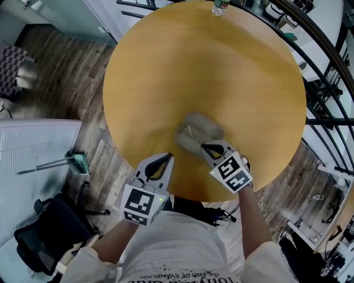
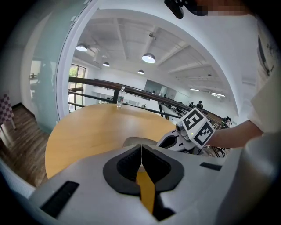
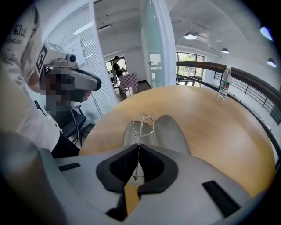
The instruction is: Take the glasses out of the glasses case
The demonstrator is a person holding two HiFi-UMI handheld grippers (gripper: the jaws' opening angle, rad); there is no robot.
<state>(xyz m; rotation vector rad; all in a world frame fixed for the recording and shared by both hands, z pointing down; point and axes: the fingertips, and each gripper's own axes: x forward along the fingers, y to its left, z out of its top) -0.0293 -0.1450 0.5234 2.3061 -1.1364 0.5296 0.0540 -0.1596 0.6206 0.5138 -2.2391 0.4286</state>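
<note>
An open grey glasses case [image 1: 200,132] lies on the round wooden table [image 1: 221,72], toward its near edge. My right gripper [image 1: 204,147] is at the case's near end and is shut on a thin wire arm of the glasses [image 3: 143,124]. The lenses stand just above the open case [image 3: 167,132]. My left gripper [image 1: 168,158] hovers over the table's near edge to the left of the case, shut with nothing between its fingers. In the left gripper view the left gripper [image 2: 141,148] points toward the case [image 2: 137,141] and the right gripper's marker cube [image 2: 198,127].
A clear water bottle [image 1: 219,6] stands at the table's far edge, also seen as a bottle [image 3: 224,82] in the right gripper view. A dark railing [image 1: 326,50] curves behind the table. An office chair [image 1: 47,232] and a dustpan [image 1: 77,163] are on the floor at left.
</note>
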